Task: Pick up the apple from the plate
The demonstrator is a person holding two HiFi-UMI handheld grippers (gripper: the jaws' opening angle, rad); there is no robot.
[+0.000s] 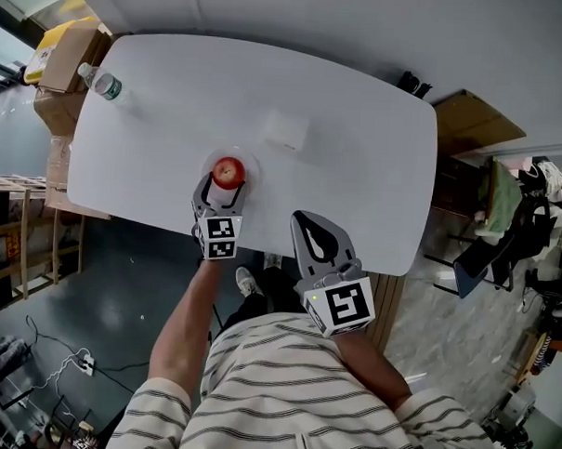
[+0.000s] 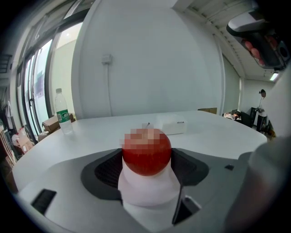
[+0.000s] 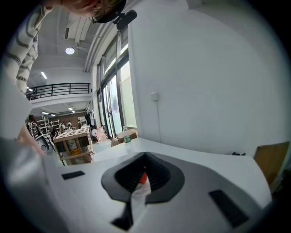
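A red apple [image 1: 229, 172] rests on a small white plate [image 1: 251, 159] near the front edge of the white table [image 1: 359, 129]. My left gripper [image 1: 223, 188] reaches in from the front, its jaws standing open on either side of the apple. In the left gripper view the apple [image 2: 147, 157] fills the gap between the dark pads [image 2: 108, 170], with the plate [image 2: 148, 193] under it; the pads lie close to its sides without visibly pressing. My right gripper [image 1: 310, 220] hovers to the right of the plate, shut and empty, its jaws [image 3: 143, 177] together.
A water bottle [image 1: 101, 83] stands at the table's far left corner, and a flat white box [image 1: 287, 131] lies just beyond the plate. Cardboard boxes [image 1: 65, 56] are stacked off the table's left end. The person's striped shirt fills the bottom of the head view.
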